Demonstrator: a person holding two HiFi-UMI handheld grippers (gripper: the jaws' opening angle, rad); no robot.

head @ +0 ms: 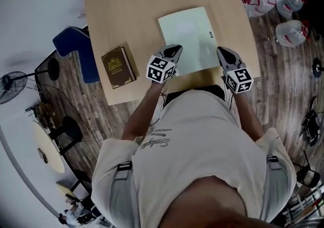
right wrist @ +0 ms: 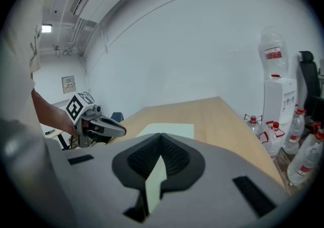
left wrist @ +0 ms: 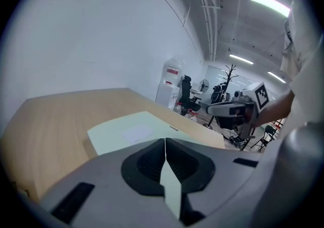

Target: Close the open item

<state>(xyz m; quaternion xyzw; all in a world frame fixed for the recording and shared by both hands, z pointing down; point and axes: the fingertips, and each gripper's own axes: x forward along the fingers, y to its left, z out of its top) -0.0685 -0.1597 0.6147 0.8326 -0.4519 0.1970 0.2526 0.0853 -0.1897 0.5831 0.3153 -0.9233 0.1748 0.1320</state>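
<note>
A pale green folder (head: 190, 37) lies flat on the wooden table (head: 126, 9), its cover down; it also shows as a flat sheet in the left gripper view (left wrist: 131, 130) and in the right gripper view (right wrist: 169, 129). My left gripper (head: 174, 48) hovers at the folder's near left corner, jaws pressed together with nothing between them (left wrist: 165, 140). At the near right corner my right gripper (head: 221, 50) is likewise shut and empty (right wrist: 161, 135). Each gripper sees the other: the right gripper (left wrist: 225, 108) and the left gripper (right wrist: 106, 128).
A closed brown book (head: 118, 67) lies near the table's front left edge. A blue chair (head: 76, 44) stands to the left of the table. Water bottles (head: 291, 32) sit on the floor at the right, near a white water dispenser (right wrist: 276, 100).
</note>
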